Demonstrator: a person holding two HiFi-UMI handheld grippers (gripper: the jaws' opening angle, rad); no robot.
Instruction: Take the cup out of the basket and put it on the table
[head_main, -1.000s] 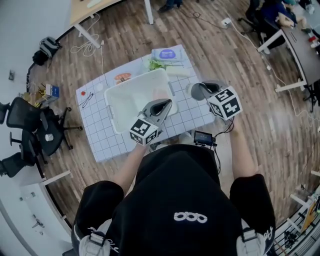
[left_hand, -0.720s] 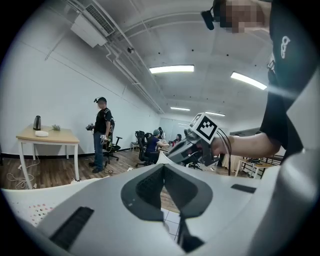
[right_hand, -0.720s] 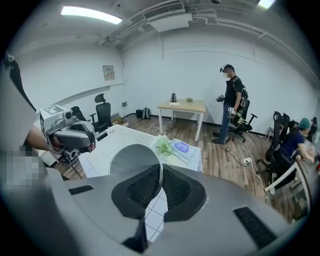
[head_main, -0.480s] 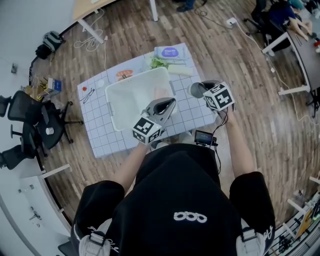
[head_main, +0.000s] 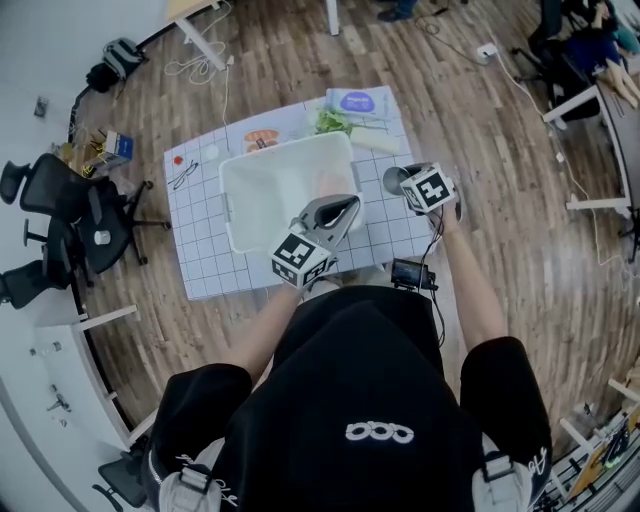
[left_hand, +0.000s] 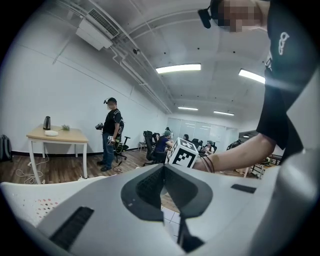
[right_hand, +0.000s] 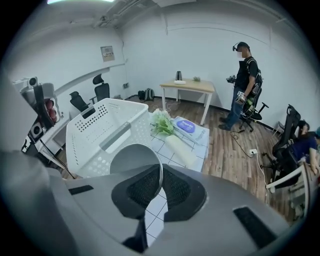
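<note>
Head view: high, steeply down on table (head_main: 200, 250). Left gripper view — near level. Right gripper view — downward, close on basket (right_hand: 90, 135); head view shares it.

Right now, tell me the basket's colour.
The basket is white, with perforated walls; clearest in the right gripper view.

Closed left claw (left_hand: 164, 179) — clamped right claw (right_hand: 161, 185)

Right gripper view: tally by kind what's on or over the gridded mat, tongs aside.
basket: 1
cup: 1
leafy greens: 1
wipes pack: 1
white roll: 1
Total: 5
</note>
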